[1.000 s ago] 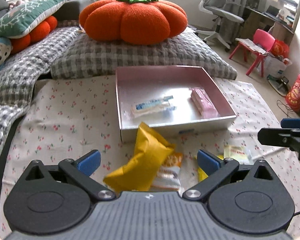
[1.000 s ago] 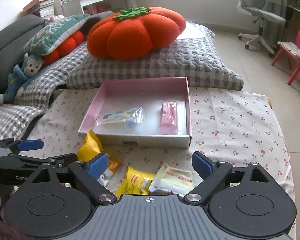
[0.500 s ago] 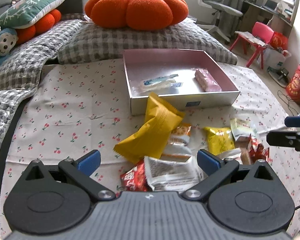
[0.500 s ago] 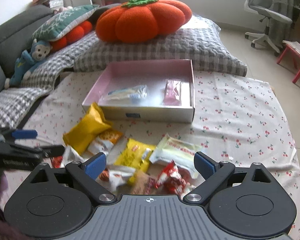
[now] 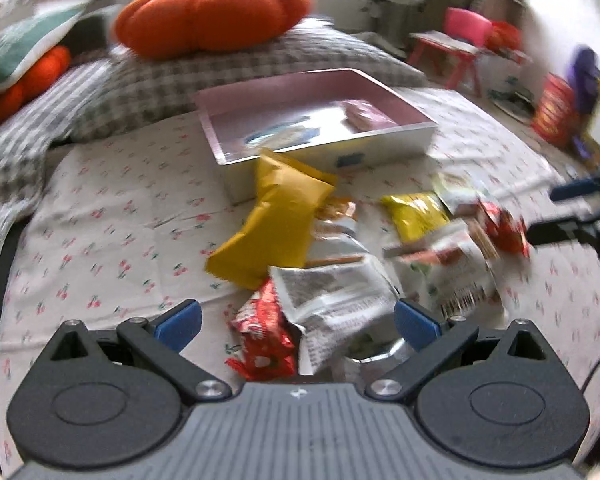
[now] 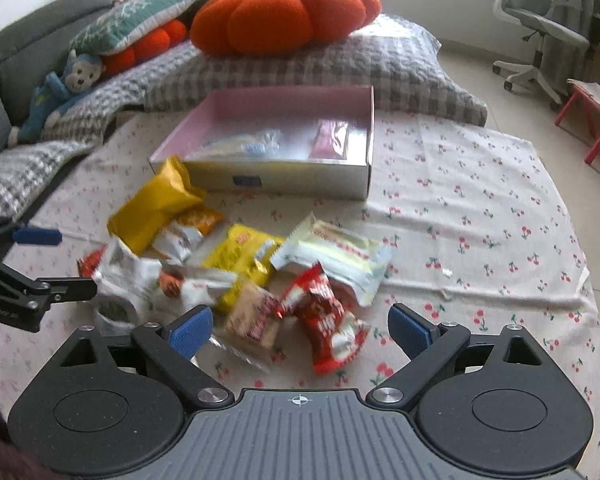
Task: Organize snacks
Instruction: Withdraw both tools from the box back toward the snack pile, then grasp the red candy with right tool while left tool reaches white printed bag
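A pile of several snack packets lies on the cherry-print cloth [image 6: 480, 208] in front of a pink-lined box [image 6: 364, 128] [image 5: 416, 136]. A big yellow bag [image 5: 278, 216] [image 6: 156, 204] leans at the box's front wall. In the pile are a small yellow packet [image 6: 242, 258], a white wafer pack [image 6: 336, 256], a red packet [image 6: 326, 320] and a white printed wrapper [image 5: 328, 292]. The box holds a pink bar [image 6: 332, 138] and a clear blue-printed packet [image 6: 248, 144]. My left gripper [image 5: 296, 322] is open over the wrapper and a red packet [image 5: 260, 332]. My right gripper [image 6: 300, 330] is open over the red packet.
An orange pumpkin cushion [image 6: 284, 16] rests on a grey checked pillow [image 6: 300, 68] behind the box. A blue monkey toy [image 6: 60, 92] and sofa cushions lie at the left. An office chair [image 6: 540, 20] and a pink child's chair [image 5: 460, 48] stand on the floor at the right.
Both grippers have pulled back from the box, bringing the whole snack pile into view. The left view has swung and blurred. Both stay open and hold nothing.
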`<control>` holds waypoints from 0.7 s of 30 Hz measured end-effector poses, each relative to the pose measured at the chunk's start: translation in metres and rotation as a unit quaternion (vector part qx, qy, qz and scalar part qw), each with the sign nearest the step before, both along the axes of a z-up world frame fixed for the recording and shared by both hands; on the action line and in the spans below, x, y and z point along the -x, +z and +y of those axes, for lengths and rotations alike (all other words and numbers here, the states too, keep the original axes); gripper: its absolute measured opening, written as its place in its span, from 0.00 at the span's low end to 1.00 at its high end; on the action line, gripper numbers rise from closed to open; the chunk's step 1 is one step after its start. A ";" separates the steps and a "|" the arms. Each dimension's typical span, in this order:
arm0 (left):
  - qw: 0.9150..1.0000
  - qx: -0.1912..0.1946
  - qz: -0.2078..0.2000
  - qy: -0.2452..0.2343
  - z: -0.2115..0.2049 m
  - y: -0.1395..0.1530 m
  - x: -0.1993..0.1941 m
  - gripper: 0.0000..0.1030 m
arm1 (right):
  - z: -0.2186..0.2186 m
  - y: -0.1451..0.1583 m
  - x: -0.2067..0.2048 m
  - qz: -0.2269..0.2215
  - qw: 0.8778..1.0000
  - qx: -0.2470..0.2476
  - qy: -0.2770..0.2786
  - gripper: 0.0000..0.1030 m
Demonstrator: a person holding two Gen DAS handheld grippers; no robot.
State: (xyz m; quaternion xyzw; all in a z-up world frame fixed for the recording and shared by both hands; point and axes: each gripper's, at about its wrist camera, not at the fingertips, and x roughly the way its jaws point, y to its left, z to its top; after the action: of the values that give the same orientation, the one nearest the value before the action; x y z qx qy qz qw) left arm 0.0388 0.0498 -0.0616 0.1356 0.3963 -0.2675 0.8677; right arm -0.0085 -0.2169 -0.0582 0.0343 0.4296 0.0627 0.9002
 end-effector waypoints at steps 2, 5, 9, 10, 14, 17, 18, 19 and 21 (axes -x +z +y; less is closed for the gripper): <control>0.999 -0.015 -0.017 -0.034 -0.005 -0.006 0.005 1.00 | 0.001 -0.006 0.001 0.005 1.000 0.014 0.003 0.93; 0.996 -0.033 -0.035 -0.081 -0.013 -0.016 0.007 0.99 | 0.003 -0.014 0.001 0.006 0.999 0.033 0.007 0.93; 0.993 -0.045 -0.037 -0.107 -0.022 -0.022 -0.001 0.93 | 0.004 -0.020 -0.004 0.011 0.999 0.045 0.005 0.93; 0.992 -0.048 -0.039 -0.113 -0.024 -0.023 -0.001 0.93 | 0.005 -0.021 -0.006 0.013 0.999 0.046 0.005 0.93; 0.986 -0.062 -0.049 -0.147 -0.030 -0.024 -0.001 0.93 | 0.005 -0.022 -0.009 0.019 0.999 0.043 0.001 0.93; 0.980 -0.079 -0.062 -0.171 -0.034 -0.023 0.002 0.93 | 0.007 -0.016 -0.009 0.018 1.000 0.016 0.008 0.93; 0.978 -0.083 -0.066 -0.177 -0.036 -0.023 0.003 0.92 | 0.008 -0.014 -0.008 0.017 1.000 0.007 0.013 0.93; 0.977 -0.086 -0.067 -0.181 -0.037 -0.024 0.003 0.92 | 0.010 -0.012 -0.008 0.017 1.000 -0.003 0.018 0.93; 0.977 -0.088 -0.067 -0.183 -0.038 -0.024 0.003 0.91 | 0.014 -0.009 -0.007 0.019 0.999 -0.019 0.029 0.93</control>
State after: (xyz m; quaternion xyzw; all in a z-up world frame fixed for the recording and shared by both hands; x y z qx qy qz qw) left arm 0.0356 0.0116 -0.0860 0.2994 0.3278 -0.3763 0.8132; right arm -0.0015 -0.2025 -0.0671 0.0407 0.4461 0.0962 0.8889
